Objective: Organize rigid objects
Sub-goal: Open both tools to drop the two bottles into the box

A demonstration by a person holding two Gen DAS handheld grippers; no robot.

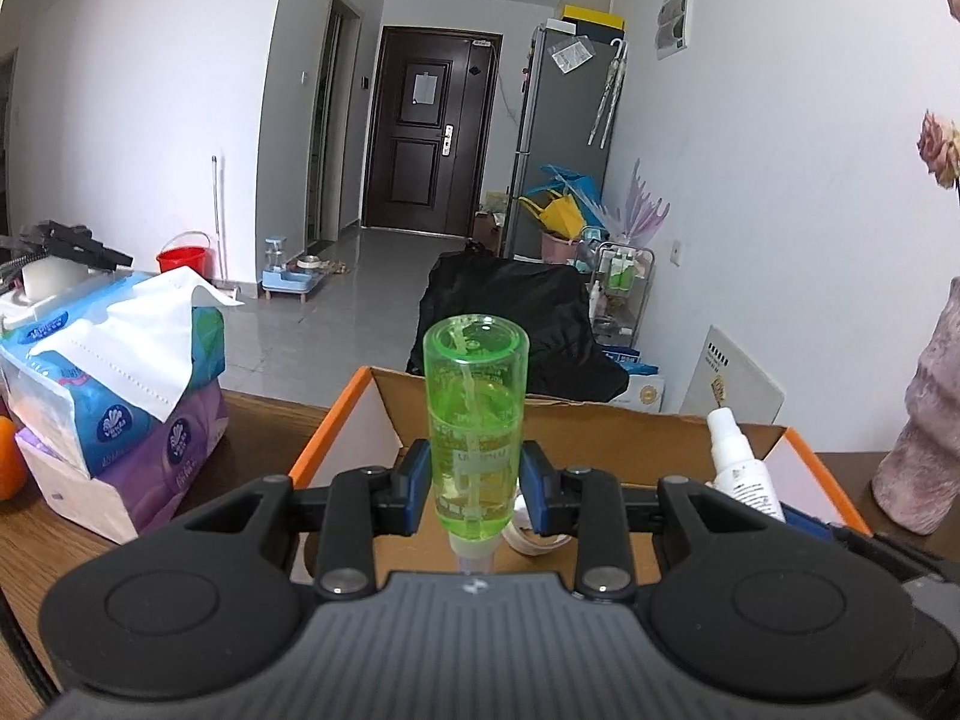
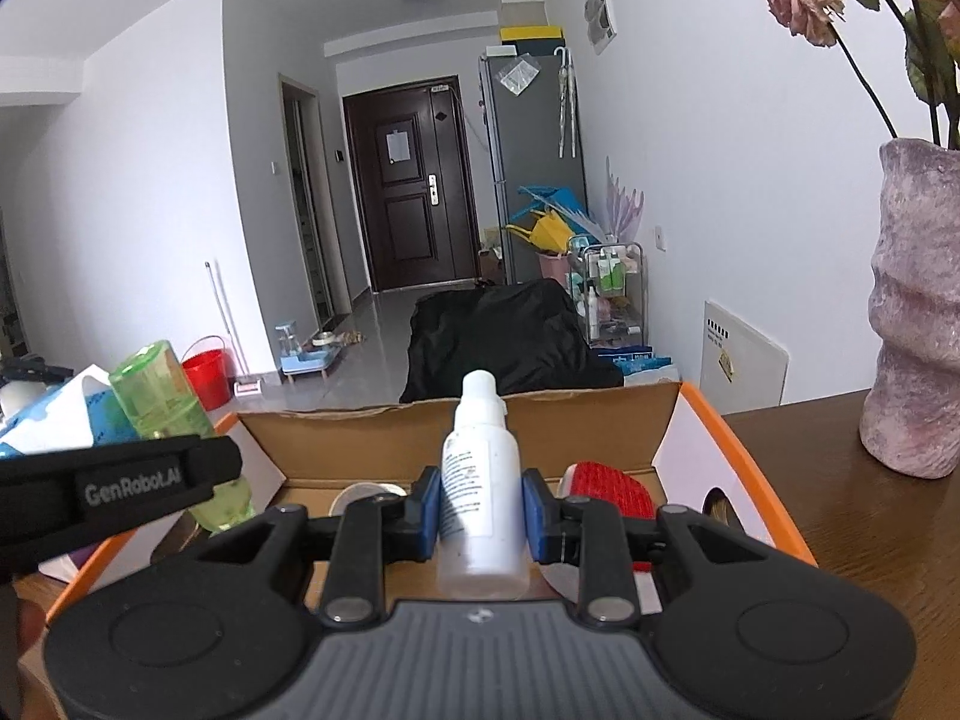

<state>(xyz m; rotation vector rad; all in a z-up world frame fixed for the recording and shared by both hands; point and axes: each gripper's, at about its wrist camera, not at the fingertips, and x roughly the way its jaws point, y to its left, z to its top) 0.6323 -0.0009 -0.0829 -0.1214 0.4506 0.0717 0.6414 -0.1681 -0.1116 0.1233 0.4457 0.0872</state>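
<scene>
My left gripper (image 1: 474,489) is shut on a clear green bottle (image 1: 476,420) half full of liquid, held with its base up and its neck down, above an open cardboard box with an orange rim (image 1: 327,423). My right gripper (image 2: 479,510) is shut on a small white spray bottle (image 2: 480,480), upright, over the same box (image 2: 714,420). In the left wrist view the white bottle (image 1: 741,468) shows at the right. In the right wrist view the green bottle (image 2: 162,396) and the left gripper's black body (image 2: 108,486) show at the left.
Inside the box lie a red brush (image 2: 606,489) and a white round object (image 2: 366,495). Tissue packs (image 1: 120,408) are stacked left of the box on the brown table (image 1: 48,546). A pink vase (image 2: 918,312) with dried roses stands to the right.
</scene>
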